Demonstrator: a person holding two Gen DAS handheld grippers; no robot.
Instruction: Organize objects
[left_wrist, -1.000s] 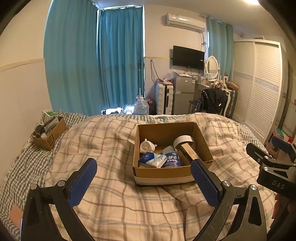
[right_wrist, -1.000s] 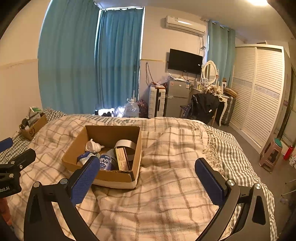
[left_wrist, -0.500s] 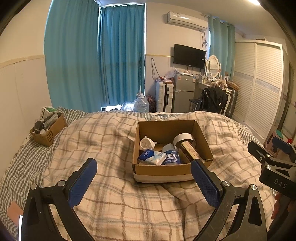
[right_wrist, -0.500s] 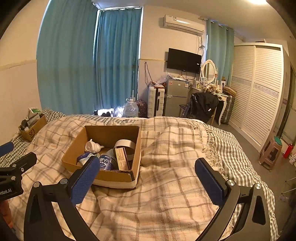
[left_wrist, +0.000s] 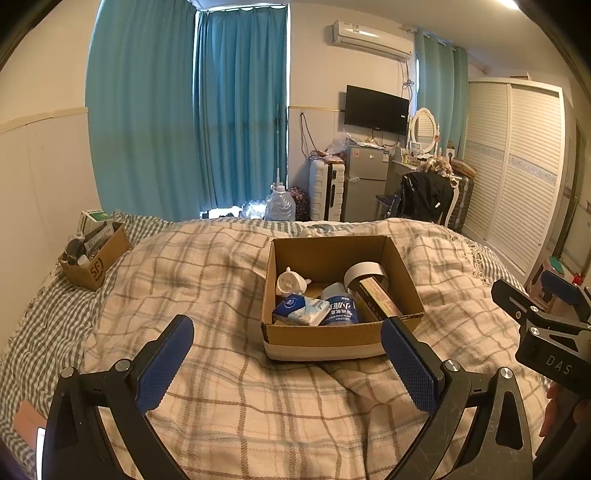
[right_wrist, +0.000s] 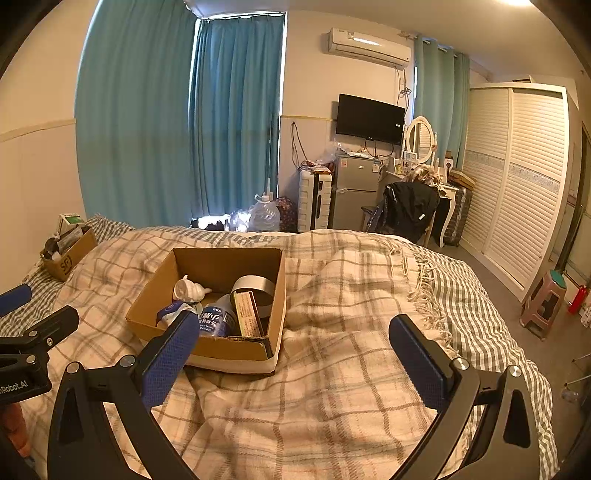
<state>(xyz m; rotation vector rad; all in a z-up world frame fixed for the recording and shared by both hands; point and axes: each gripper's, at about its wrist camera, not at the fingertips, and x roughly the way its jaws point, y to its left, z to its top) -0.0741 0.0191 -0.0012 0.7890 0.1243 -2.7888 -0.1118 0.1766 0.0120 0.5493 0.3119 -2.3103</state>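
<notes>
Cardboard box of clutter sits mid-bed on the soft plaid blanket; left tongs and right tongs both spread wide, empty, hovering short of it. Risk: box tips or slides on lumpy bedding during a pick; tissue pack, bottle, tape roll overlap. Near wall hides the bottoms, labels unreadable.

Tissue pack in the box half hidden behind the right gripper's finger, bottle label too small to read, far box contents indistinct, right gripper cut off at frame edge.
</notes>
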